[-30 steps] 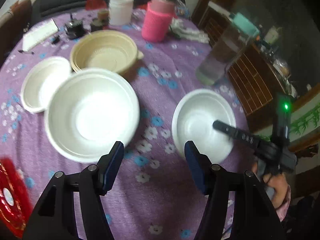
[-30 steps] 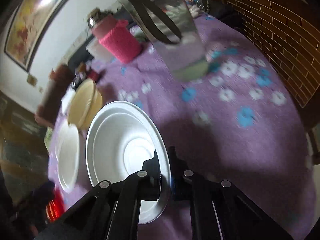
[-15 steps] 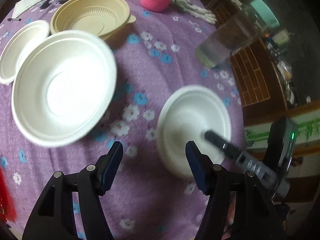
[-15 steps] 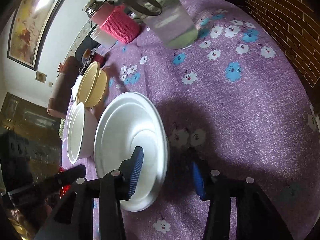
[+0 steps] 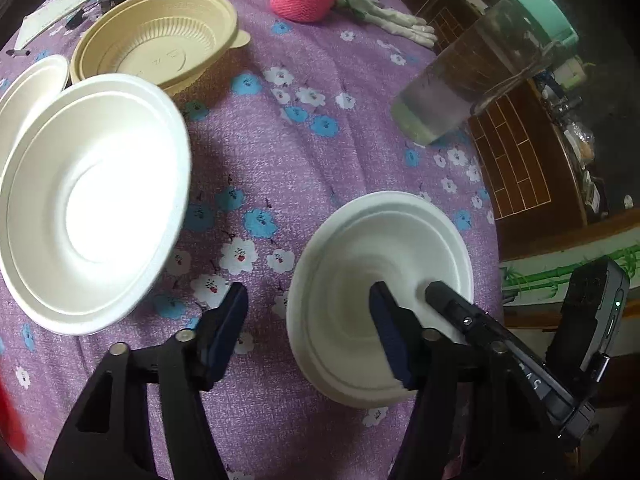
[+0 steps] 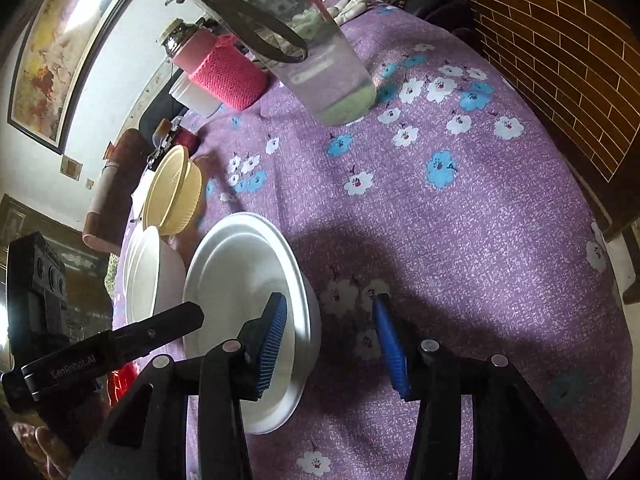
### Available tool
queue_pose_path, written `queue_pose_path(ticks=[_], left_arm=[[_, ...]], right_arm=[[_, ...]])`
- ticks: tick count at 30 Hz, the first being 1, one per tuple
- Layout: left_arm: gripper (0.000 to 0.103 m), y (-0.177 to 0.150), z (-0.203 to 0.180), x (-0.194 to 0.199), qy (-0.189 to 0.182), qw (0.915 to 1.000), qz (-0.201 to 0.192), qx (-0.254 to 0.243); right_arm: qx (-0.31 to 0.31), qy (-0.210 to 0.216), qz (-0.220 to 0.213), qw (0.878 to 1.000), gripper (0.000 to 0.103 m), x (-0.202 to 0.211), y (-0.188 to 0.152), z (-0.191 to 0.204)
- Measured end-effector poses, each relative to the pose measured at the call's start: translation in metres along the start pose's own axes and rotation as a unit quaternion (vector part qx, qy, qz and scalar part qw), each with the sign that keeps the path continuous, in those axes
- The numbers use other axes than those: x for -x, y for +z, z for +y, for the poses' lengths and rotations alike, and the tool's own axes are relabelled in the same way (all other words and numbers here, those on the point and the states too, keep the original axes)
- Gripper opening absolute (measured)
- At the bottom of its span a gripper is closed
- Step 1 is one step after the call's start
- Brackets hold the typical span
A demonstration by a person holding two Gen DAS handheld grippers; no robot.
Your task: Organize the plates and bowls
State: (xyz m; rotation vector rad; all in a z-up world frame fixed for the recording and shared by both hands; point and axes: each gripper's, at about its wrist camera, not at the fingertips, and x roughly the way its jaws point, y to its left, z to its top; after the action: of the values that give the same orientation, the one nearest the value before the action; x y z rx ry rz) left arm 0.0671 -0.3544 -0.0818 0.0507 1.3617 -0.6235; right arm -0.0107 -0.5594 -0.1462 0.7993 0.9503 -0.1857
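— Bowls first: how far along were you?

— Hardly begun, I'd judge. The small white bowl sat alone near the table's edge on the purple cloth; the big white bowl, a white plate and the tan bowl lay unstacked beyond.

— And your fingers?

— Both released. My right gripper straddled the small bowl's rim; my left gripper hung spread, holding nothing.

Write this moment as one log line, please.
left gripper: open | right gripper: open, empty | small bowl: on table
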Motion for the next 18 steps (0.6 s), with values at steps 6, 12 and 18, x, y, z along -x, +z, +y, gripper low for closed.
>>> queue_pose_path(ticks=[6, 12, 18], left_arm=[[0.019, 0.0, -0.003, 0.0, -0.007, 0.9999, 0.004, -0.01], [0.008, 0.001, -0.002, -0.01, -0.008, 0.9998, 0.015, -0.012], [0.007, 0.0, 0.0, -0.011, -0.01, 0.9998, 0.014, -0.013]], right_arm=[[0.005, -0.006, 0.0, 1.0, 0.047, -0.002, 0.0, 0.007], [0.002, -0.012, 0.01, 1.0, 0.034, -0.008, 0.0, 0.01], [0.0, -0.024, 0.006, 1.0, 0.01, -0.012, -0.002, 0.009]])
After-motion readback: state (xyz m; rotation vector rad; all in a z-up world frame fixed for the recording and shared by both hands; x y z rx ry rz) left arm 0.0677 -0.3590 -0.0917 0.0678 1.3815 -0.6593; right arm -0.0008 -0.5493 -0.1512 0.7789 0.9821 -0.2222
